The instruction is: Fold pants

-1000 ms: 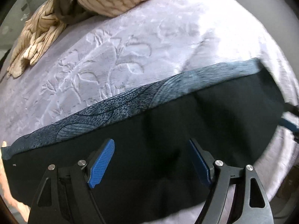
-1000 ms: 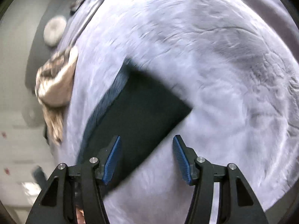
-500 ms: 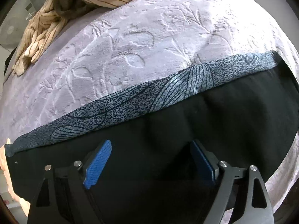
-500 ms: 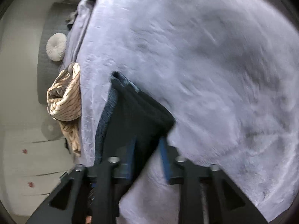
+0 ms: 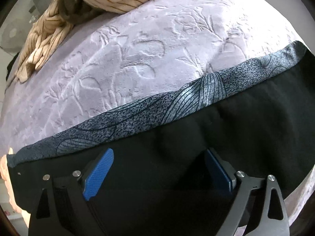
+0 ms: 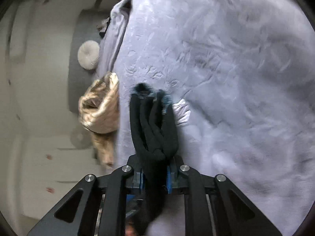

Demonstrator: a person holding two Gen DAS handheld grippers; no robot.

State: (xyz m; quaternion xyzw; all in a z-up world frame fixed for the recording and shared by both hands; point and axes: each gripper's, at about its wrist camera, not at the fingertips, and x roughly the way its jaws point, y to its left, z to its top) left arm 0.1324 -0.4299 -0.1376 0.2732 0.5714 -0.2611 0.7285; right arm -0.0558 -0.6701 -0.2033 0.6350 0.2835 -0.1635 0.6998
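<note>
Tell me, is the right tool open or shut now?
Shut: the right tool clamps bunched black pants between its blue pads.

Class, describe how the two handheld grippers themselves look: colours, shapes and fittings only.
The left gripper and the right gripper match: black angular finger frames with triangular cut-outs, round silver bolts at the joints, and blue pads with a fine dotted texture. No cables, markings or sleeves are visible.

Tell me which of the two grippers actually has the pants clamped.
The right gripper: its jaws are shut on a bunched fold of the black pants. The left gripper hangs open over the flat pants, gripping nothing.
</note>
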